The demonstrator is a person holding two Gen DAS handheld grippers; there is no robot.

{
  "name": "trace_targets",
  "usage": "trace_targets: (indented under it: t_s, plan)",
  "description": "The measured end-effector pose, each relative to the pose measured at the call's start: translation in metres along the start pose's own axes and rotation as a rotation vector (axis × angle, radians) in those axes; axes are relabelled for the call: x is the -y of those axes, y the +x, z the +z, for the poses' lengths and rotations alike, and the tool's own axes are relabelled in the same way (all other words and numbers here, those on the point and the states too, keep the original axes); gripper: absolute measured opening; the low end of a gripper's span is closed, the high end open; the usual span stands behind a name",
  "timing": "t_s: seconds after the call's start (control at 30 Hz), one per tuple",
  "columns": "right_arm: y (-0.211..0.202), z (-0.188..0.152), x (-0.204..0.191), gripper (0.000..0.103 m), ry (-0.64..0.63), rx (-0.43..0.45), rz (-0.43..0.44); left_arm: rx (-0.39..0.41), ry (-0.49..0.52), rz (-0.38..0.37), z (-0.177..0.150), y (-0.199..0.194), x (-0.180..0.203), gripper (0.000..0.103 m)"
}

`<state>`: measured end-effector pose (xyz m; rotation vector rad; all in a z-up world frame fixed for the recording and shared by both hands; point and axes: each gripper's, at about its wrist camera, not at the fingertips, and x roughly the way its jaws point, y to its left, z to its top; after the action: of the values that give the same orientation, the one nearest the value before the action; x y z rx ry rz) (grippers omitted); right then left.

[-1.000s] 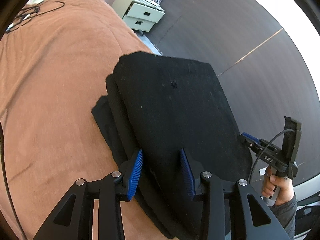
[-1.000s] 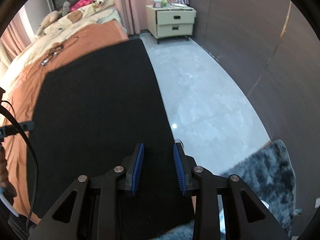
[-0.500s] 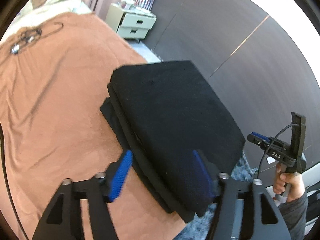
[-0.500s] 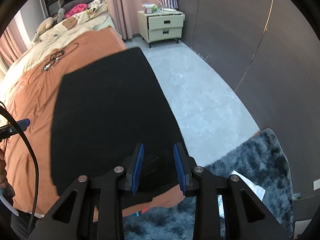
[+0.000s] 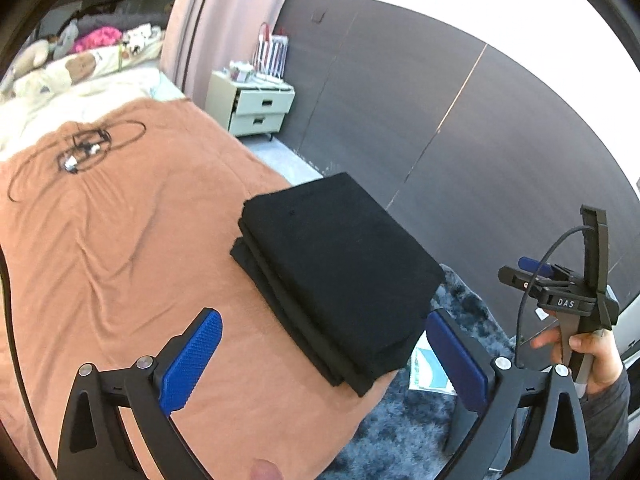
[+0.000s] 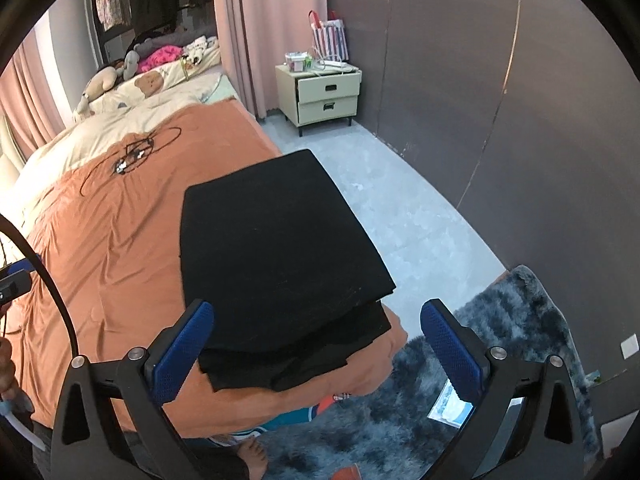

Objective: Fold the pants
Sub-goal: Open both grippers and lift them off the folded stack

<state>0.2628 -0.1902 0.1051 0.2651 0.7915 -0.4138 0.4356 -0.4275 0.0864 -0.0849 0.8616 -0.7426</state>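
In the left wrist view, the black pants (image 5: 340, 276) lie folded in a neat stack on the orange blanket (image 5: 120, 260) of the bed, close to its corner, with one end poking a bit past the edge. The left tool (image 5: 320, 360) is spread wide, its jaws opening, and nothing is between them; the pants sit well in front of it. Off to the side a hand (image 5: 588, 352) holds the right tool. The pants look soft and light, and floppy, so the stack would sag or slide apart if lifted by one corner; I think it is best to pinch all the layers at the thick folded edge. Compared with a second ago, the left tool was narrow and right down on the cloth, and now it is wide and farther up and back, so the pants look smaller. In the right wrist view, the same pants (image 6: 280, 256) lie by the bed's edge, above the grey rug (image 6: 500, 360). The right tool (image 6: 316, 340) is also wide, its jaws opening, holding nothing. A second ago it was nearly closed over the cloth; now it has let go and pulled away. The folding looks done to me.
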Motion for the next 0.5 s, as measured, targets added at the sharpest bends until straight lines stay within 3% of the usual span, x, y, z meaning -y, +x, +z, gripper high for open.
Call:
trace_targets:
  t_s: [0.5]
  plan:
    - [-0.073,-0.058,-0.049,0.103,-0.006,0.096,0.030,0.102,0.022,0.043,-0.047,-0.120,-0.015,0.103]
